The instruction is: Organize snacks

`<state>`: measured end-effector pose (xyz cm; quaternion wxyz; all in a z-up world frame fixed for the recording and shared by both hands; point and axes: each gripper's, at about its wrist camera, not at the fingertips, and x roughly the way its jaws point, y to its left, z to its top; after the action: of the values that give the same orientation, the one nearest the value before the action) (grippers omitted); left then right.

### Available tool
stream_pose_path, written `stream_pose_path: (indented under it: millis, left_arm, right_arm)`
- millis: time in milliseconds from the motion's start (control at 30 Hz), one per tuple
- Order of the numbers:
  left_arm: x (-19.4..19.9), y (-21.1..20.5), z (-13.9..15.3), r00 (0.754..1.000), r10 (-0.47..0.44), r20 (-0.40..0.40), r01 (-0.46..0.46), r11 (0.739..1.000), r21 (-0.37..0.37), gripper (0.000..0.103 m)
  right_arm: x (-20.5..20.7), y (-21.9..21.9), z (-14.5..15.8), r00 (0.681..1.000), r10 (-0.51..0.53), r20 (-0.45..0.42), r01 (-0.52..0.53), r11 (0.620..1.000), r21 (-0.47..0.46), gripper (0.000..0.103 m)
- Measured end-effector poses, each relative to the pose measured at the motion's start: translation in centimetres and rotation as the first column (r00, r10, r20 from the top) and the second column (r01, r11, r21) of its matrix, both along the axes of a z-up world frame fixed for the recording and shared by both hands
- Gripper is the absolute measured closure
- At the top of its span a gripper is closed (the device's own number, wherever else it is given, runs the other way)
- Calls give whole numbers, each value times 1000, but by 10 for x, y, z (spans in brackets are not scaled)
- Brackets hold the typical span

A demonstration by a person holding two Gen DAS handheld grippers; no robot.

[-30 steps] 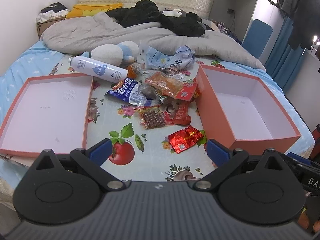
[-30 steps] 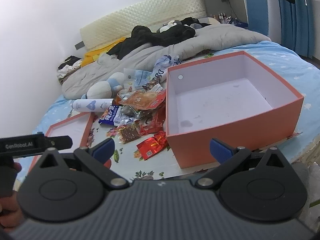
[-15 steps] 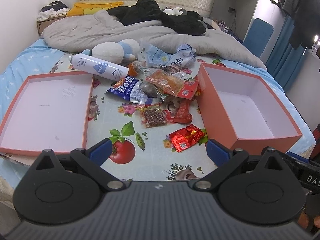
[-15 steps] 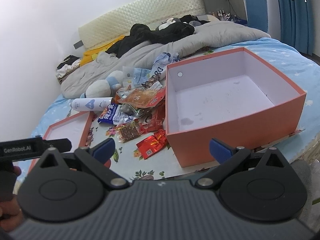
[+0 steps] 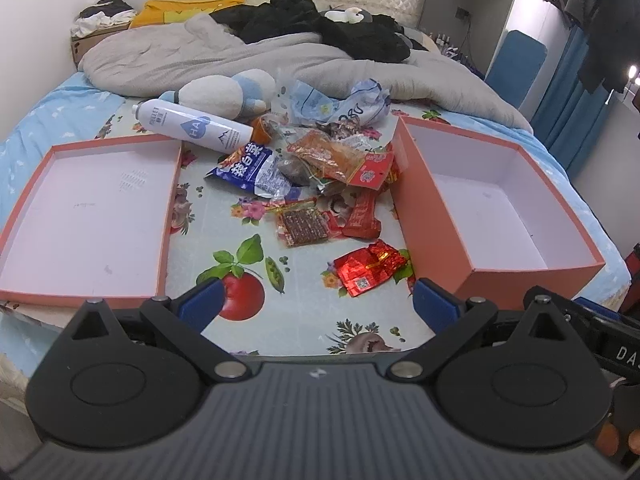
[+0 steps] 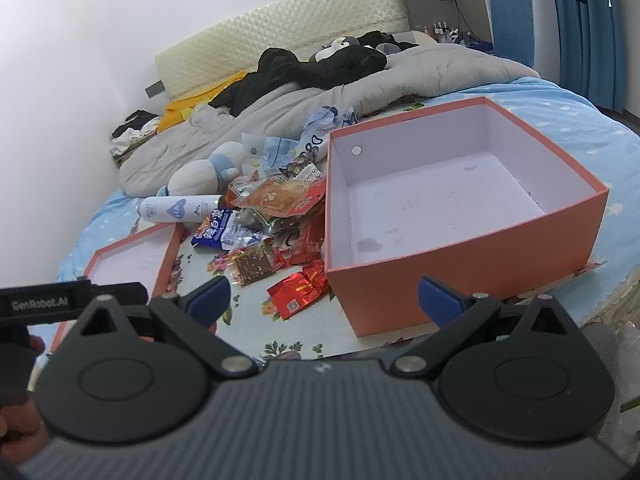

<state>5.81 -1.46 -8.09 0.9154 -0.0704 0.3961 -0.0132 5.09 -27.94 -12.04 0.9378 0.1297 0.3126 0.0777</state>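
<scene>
A pile of snack packets lies on the bed between two boxes: a red foil packet (image 5: 370,266) (image 6: 298,290) nearest, a brown jerky packet (image 5: 302,226), a blue bag (image 5: 252,170) and an orange bag (image 5: 326,154) behind. The deep orange box (image 5: 432,216) (image 6: 460,256) stands right of the pile, with nothing in it. The shallow orange lid (image 5: 166,220) (image 6: 168,256) lies left. My left gripper (image 5: 318,302) is open, near the bed's front edge, short of the red packet. My right gripper (image 6: 324,298) is open, in front of the box's near corner.
A white spray bottle (image 5: 194,130) and a plush toy (image 5: 224,92) lie behind the pile. A grey duvet (image 5: 240,56) with black clothes fills the far bed. The left gripper's body (image 6: 48,302) shows at the right view's left edge.
Both grippers have shifted slightly forward and tilted down toward the bed. Both stay open. Nothing on the bed has moved.
</scene>
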Motion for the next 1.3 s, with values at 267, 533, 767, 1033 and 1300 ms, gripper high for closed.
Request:
stream_pose_path:
  millis: [267, 533, 767, 1033, 1300]
  left_arm:
    - [8, 4, -22, 998, 20, -60, -19, 1000, 24, 1]
    - [22, 13, -34, 999, 45, -32, -44, 999, 15, 1]
    - [61, 29, -43, 999, 35, -38, -37, 998, -54, 2]
    - [124, 37, -66, 996, -21, -86, 16, 998, -59, 2]
    - [199, 71, -97, 976, -2, -219, -40, 981, -188, 2]
  right_arm:
    - [2, 9, -19, 999, 9, -32, -10, 1000, -16, 14]
    - [4, 39, -37, 999, 38, 7, -38, 997, -67, 17]
    - [27, 61, -46, 995, 95, 31, -92, 991, -93, 17]
    - [51, 93, -59, 997, 70, 41, -64, 990, -123, 32]
    - [96, 113, -79, 998, -38, -48, 35, 997, -64, 37]
